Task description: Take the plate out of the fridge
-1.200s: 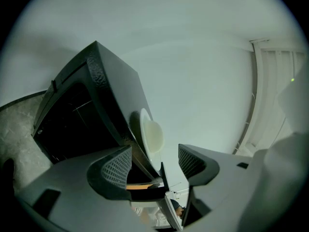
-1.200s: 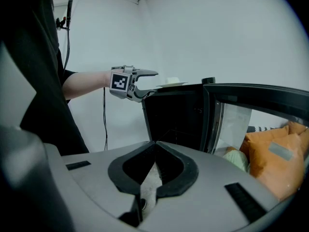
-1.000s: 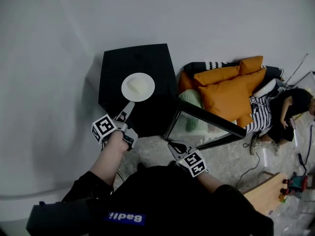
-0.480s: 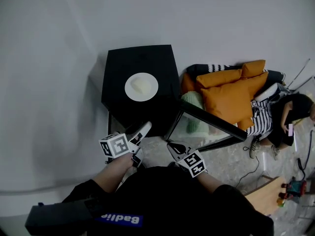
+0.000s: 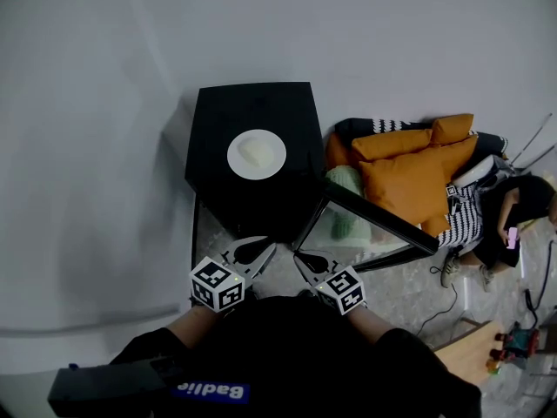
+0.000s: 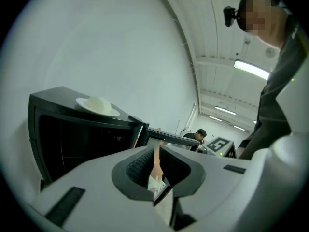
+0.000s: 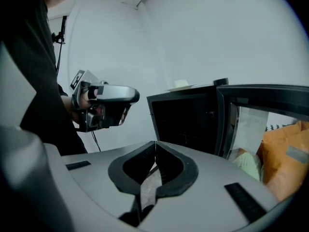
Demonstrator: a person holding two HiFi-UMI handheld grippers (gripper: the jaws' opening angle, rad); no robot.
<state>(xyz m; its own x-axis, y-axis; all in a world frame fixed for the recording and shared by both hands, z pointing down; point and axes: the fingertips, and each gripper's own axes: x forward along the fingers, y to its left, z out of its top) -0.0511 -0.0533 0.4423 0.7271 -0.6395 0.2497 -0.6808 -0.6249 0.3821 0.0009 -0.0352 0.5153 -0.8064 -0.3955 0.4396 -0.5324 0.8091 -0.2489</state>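
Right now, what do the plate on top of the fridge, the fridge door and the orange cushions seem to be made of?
Plate: white, smooth, faintly glossy; probably ceramic, possibly plastic.
Fridge door: a see-through pane, likely glass, in a dark frame; what lies behind shows through it.
Orange cushions: matte fabric, puffy and creased, so soft-filled.

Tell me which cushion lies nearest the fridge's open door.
The pale green cushion, right beside the door; the orange cushions lie farther out.

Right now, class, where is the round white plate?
In the head view, the round white plate rests on top of the black box-shaped fridge, left of its open glass door and the orange cushions.
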